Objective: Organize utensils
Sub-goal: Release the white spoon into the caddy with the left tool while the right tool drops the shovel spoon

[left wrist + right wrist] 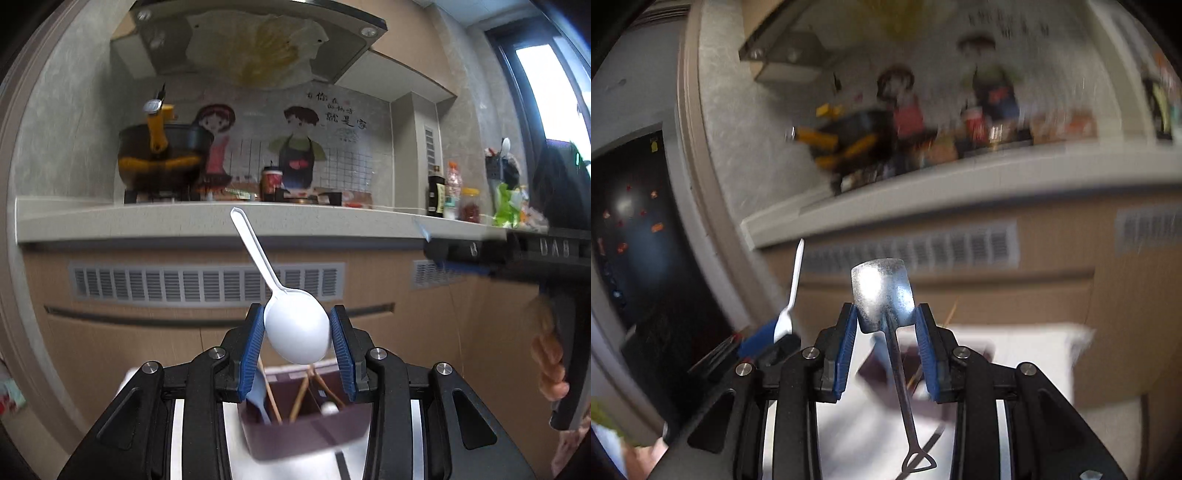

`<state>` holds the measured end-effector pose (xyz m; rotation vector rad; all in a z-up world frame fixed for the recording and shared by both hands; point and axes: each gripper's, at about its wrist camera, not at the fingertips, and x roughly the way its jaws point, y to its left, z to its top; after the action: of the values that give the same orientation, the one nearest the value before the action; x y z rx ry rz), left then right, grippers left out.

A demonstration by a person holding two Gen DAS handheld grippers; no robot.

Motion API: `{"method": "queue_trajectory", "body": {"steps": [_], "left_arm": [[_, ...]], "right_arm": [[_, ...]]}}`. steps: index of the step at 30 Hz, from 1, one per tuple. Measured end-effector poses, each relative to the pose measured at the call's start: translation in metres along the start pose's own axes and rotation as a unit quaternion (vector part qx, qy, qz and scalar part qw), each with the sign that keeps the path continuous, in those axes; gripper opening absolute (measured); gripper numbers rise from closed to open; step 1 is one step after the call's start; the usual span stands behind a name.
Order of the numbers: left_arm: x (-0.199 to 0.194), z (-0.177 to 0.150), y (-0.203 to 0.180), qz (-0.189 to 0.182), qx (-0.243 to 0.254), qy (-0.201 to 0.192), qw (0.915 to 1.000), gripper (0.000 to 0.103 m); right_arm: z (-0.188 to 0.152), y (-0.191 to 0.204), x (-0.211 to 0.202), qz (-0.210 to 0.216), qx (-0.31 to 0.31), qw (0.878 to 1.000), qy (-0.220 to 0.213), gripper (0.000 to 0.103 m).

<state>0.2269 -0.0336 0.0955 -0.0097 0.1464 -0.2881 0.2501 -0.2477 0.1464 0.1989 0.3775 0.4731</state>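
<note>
My left gripper (pixel 297 325) is shut on the bowl of a white plastic spoon (pixel 295 328), its handle pointing up and left. It is held above a dark brown utensil holder (pixel 306 432) with chopsticks and a pale spoon inside. My right gripper (pixel 885 319) is shut on the flat head of a metal spoon (pixel 882 295), whose handle hangs down towards the camera. The right gripper shows at the right of the left wrist view (pixel 480 258). The left gripper with the white spoon (pixel 790 295) shows at the left of the right wrist view.
A kitchen counter (pixel 221 221) runs across ahead, carrying a black pot (pixel 162 155), jars and bottles (pixel 454 195). Cabinet fronts with vents (pixel 207 282) lie below it. A white surface (pixel 1015 350) holds the utensil holder. A dark fridge (pixel 635 240) stands left.
</note>
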Motion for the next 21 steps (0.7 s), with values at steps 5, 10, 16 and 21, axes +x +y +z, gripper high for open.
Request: {"method": "queue_trajectory", "body": {"steps": [5, 10, 16, 21], "left_arm": [[0.047, -0.025, 0.000, 0.009, 0.004, 0.035, 0.9994, 0.038], [0.082, -0.057, 0.003, 0.021, 0.019, 0.068, 0.9972, 0.038], [0.103, -0.079, 0.002, 0.024, 0.029, 0.086, 0.9955, 0.038], [0.113, -0.098, 0.000, 0.017, 0.034, 0.115, 0.9926, 0.038]], "right_arm": [[0.008, -0.012, 0.027, -0.018, -0.015, 1.000, -0.007, 0.030], [-0.003, -0.034, 0.056, -0.010, 0.010, 1.000, 0.009, 0.030], [-0.021, -0.048, 0.093, -0.028, 0.009, 0.999, 0.024, 0.030], [-0.035, -0.056, 0.117, -0.021, 0.001, 0.999, 0.031, 0.030]]}}
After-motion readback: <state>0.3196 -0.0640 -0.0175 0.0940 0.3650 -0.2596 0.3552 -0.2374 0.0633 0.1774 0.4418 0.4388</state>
